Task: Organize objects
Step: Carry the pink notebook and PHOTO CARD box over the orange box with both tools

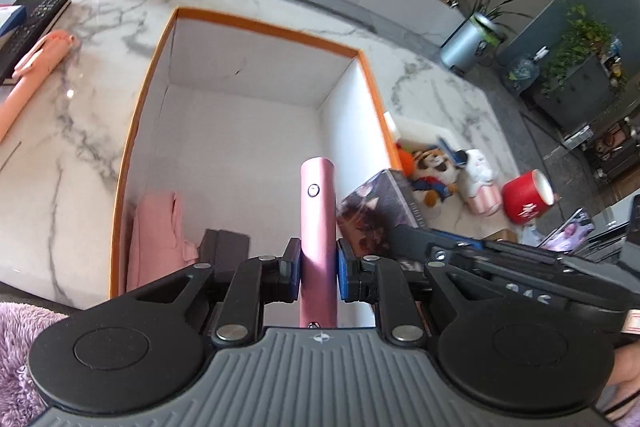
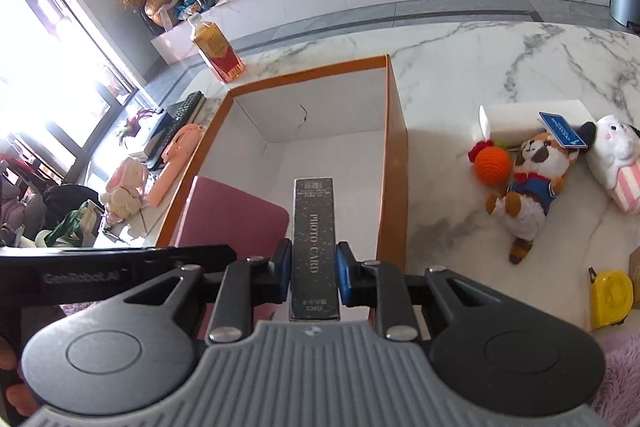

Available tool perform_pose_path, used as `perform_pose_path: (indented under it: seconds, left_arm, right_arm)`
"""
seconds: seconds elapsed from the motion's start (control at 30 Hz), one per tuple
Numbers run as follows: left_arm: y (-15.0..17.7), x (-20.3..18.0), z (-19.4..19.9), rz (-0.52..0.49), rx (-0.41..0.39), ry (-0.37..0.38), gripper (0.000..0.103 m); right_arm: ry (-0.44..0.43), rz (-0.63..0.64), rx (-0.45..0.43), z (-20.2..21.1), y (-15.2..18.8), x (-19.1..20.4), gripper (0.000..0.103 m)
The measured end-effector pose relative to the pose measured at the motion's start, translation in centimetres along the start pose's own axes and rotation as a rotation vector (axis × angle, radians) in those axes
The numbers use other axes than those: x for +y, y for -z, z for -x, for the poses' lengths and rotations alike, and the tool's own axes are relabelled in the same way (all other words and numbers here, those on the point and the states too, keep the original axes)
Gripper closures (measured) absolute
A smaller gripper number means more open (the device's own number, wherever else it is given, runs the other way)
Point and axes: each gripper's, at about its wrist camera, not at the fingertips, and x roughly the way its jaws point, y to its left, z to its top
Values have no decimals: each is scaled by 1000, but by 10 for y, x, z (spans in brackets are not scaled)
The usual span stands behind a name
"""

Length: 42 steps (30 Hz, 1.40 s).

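Left hand-held gripper (image 1: 318,273) clamps pink tube (image 1: 317,211), right (image 2: 310,277) clamps photo-card box (image 2: 313,247), above orange box (image 2: 394,155).

box (image 2: 394,147) on table (image 2: 460,67); plush toys (image 2: 528,179) right, bottle (image 2: 216,47) behind-left.

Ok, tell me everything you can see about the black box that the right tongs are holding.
The black box is long, narrow and flat, apparently cardboard, with a speckled dark face printed "PHOTO CARD" in pale letters and small print at both ends. It looks closed. The right tongs clamp its long sides between blue pads, near the end closest to the camera. It points forward above the open orange-rimmed carton, beside a pink item inside it.
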Motion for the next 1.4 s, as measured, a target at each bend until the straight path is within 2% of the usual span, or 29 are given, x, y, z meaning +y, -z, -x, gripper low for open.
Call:
perform_pose_path:
  seconds: [0.4,0.7,0.9,1.4]
  left_arm:
    - [12,7,-20,-154,56,-137,83]
    - [9,19,-14,-166,91,-142,82]
    - [7,30,-11,-115,85,-102,82]
    - [2,48,-6,-27,89,-42,81]
  right_arm:
    - [51,-30,97,-47,2,13,79]
    - [71,-33,113,-55,5,24,79]
    - [70,-27,110,-57,4,30,79]
    - [76,109,168,-75,17,44,79]
